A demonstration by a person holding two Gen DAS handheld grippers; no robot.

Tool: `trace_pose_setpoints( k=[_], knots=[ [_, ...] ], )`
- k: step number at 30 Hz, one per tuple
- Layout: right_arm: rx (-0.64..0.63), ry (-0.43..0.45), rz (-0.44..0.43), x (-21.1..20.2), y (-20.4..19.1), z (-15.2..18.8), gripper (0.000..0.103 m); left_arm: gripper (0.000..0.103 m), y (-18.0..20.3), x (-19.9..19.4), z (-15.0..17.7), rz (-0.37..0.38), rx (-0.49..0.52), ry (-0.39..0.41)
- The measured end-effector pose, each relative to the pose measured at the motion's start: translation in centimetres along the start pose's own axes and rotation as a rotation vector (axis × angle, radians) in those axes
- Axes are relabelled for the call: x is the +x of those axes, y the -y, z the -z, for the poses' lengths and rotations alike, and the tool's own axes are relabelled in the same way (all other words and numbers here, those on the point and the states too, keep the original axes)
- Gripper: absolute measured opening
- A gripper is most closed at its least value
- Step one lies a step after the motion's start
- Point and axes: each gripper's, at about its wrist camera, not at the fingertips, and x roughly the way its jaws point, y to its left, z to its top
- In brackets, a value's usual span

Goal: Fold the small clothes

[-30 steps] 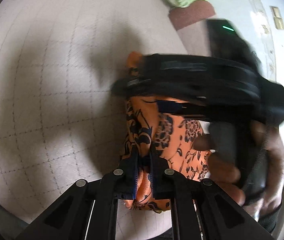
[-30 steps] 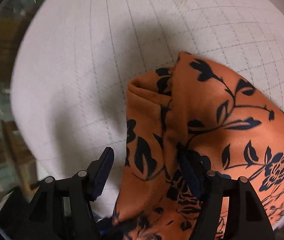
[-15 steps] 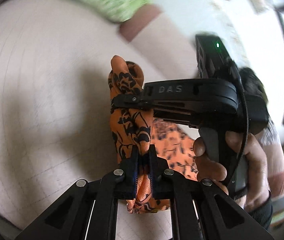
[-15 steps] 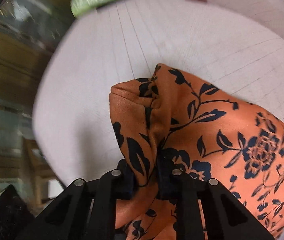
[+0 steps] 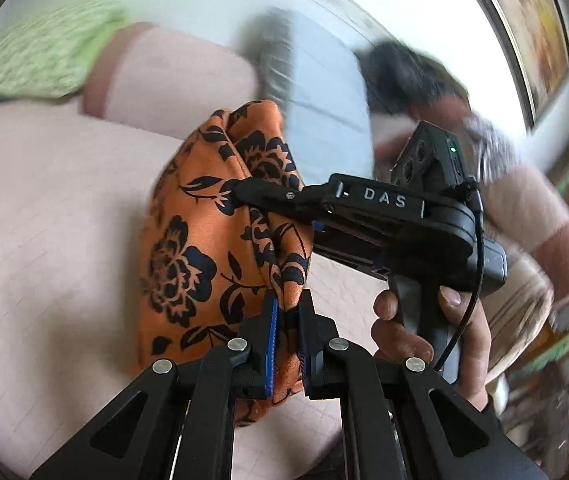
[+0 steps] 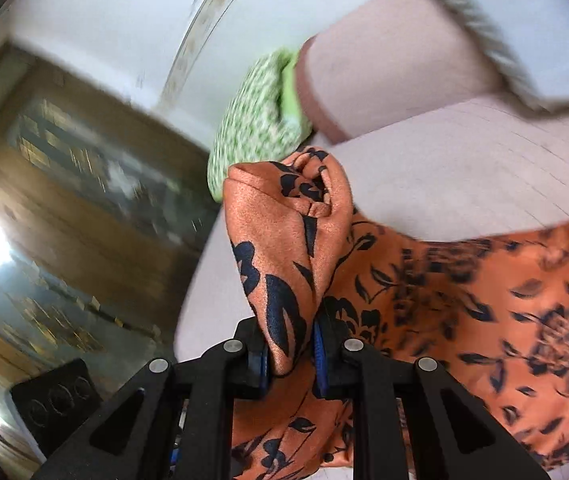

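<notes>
At the bottom centre of the left wrist view, the black left gripper (image 5: 287, 344) has its blue-padded jaws clamped tight on a gathered fold of the orange satin garment with a black flower print (image 5: 212, 256). The cloth rises from the pads in a bunched column through the middle of the frame, clear of the pale pink grid-lined bedspread (image 5: 44, 240) behind it. Just right of that column, the right gripper (image 5: 244, 194) reaches in from the right, its tip buried in the cloth, and a hand (image 5: 436, 332) wraps its grey handle at lower right.

In the right wrist view the right gripper (image 6: 290, 354) sits at bottom centre, its jaws closed on a thick wad of the same garment (image 6: 284, 248); they have just been closing, with the cloth between them. The wad stands up to mid-frame, and the rest of the fabric trails off to the lower right over the bedspread (image 6: 464, 168).

Farther back lie a green-and-white patterned pillow (image 5: 40, 56) at the upper left of the left view and a blurred white wall (image 5: 404, 4) beyond.
</notes>
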Motion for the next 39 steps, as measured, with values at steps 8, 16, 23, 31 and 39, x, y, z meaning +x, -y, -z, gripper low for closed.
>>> trace_pose_setpoints(
  k=[8, 16, 23, 31, 39],
  knots=[
    [0.254, 0.043, -0.075, -4.3, 12.9, -0.1, 0.017, 0.007, 6.0, 11.7, -0.8, -0.075, 0.129, -0.136],
    [0.447, -0.060, 0.242, -3.6, 19.5, -0.3, 0.030, 0.010, 4.7, 22.3, -0.7, -0.135, 0.056, -0.321],
    [0.469, -0.040, 0.247, -4.9, 20.3, 0.0, 0.040, 0.028, 4.4, 24.8, 0.3, -0.088, 0.024, -0.369],
    [0.243, 0.112, 0.207, -7.6, 14.3, -1.6, 0.041, 0.050, 3.4, 17.3, 0.6, -0.102, 0.061, -0.241],
    [0.180, -0.070, 0.362, 0.6, 15.0, -1.5, 0.038, 0.049, 1.1, 18.4, 1.5, -0.141, -0.012, -0.284]
  ],
)
